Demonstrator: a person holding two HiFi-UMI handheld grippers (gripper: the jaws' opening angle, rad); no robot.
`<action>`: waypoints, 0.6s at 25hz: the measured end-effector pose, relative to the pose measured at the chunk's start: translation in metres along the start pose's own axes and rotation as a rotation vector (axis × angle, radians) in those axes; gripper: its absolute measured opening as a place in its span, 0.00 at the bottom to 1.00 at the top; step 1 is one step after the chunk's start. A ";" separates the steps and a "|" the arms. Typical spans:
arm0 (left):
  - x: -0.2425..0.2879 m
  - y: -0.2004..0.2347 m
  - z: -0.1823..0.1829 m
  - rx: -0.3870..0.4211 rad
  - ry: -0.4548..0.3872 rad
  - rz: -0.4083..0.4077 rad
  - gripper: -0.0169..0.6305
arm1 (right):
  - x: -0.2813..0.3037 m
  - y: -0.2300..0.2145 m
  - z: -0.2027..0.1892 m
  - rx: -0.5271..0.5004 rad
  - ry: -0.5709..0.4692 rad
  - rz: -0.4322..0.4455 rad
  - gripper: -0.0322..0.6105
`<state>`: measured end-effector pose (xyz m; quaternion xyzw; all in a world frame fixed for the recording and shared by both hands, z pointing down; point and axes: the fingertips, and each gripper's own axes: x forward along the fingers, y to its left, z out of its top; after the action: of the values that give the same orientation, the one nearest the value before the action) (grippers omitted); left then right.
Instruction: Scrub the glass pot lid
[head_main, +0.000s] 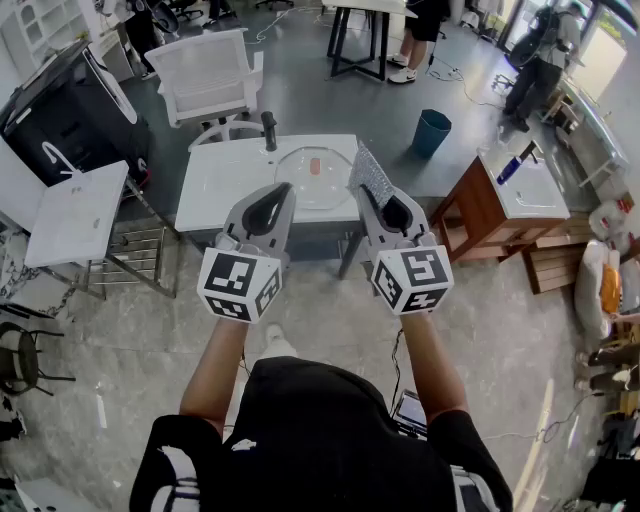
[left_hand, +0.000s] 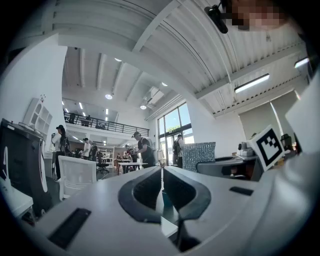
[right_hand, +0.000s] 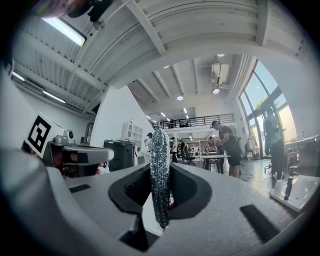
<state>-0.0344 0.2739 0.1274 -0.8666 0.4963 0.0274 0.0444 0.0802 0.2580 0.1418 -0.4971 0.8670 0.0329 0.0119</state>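
Silvery, glittering scouring pad (right_hand: 160, 200) is standing edge-on between the jaws of the right gripper (right_hand: 160, 167), which are pressing on it from both sides; its upper half is rising free above the tips. The left gripper (left_hand: 161, 172) is carrying nothing, its jaws lying closed against each other. Both grippers are hovering side by side in the air, the left (head_main: 283, 192) and the right (head_main: 372, 195), level and pointing forward. Below and beyond them, a round clear glass pot lid with a reddish centre knob (head_main: 313, 178) is lying flat on a white rectangular table (head_main: 225, 190), apart from both tools.

Handling, as a judgement: the lid is probably stiff, moderately heavy, slick under the pad and liable to chip or crack if knocked against the table. It is likely to slide when rubbed, so the empty left gripper is best placed on the knob, or pinning the rim. The pad looks soft and light, bending readily to the dome.
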 end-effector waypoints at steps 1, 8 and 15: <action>0.000 0.000 0.000 0.000 0.000 -0.001 0.04 | -0.001 -0.001 0.002 0.007 -0.009 -0.001 0.16; 0.001 -0.002 -0.006 -0.008 0.010 0.001 0.04 | -0.005 -0.005 -0.004 0.022 -0.007 0.007 0.16; 0.008 0.007 -0.015 -0.017 0.025 0.012 0.04 | 0.005 -0.011 -0.016 0.037 0.007 0.012 0.16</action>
<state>-0.0365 0.2615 0.1414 -0.8642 0.5018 0.0213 0.0306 0.0874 0.2472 0.1570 -0.4916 0.8705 0.0152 0.0178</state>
